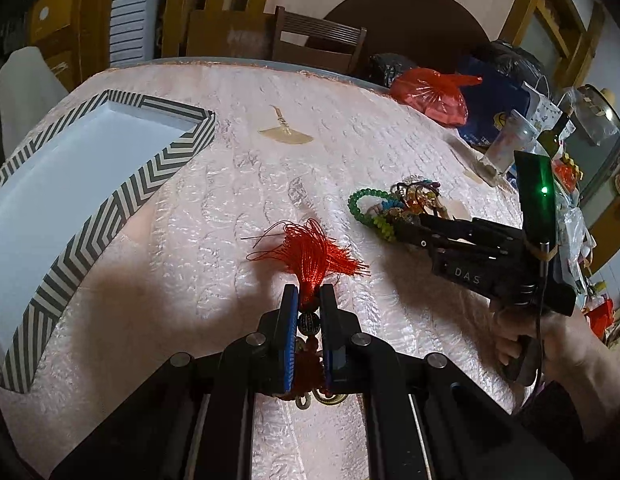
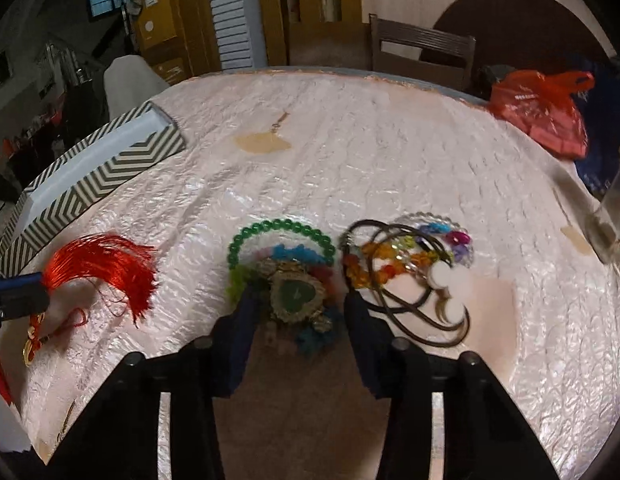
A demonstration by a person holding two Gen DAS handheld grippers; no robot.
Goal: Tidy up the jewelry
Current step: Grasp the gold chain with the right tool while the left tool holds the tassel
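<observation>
Fingers of your left gripper [image 1: 310, 294] are clenched on the red tassel [image 1: 310, 250], its threads fanning over the pink quilted tablecloth [image 1: 238, 184]. Left of it sits the box [image 1: 122, 196] with zigzag stripes. Your right gripper [image 2: 300, 300] is spread wide around the heart pendant [image 2: 296, 294] in the bead pile — green bracelet [image 2: 280, 226] behind, dark cord [image 2: 409, 312] just right. Beyond the table stand a wooden chair [image 2: 421, 46] and a red bag [image 2: 543, 110].
</observation>
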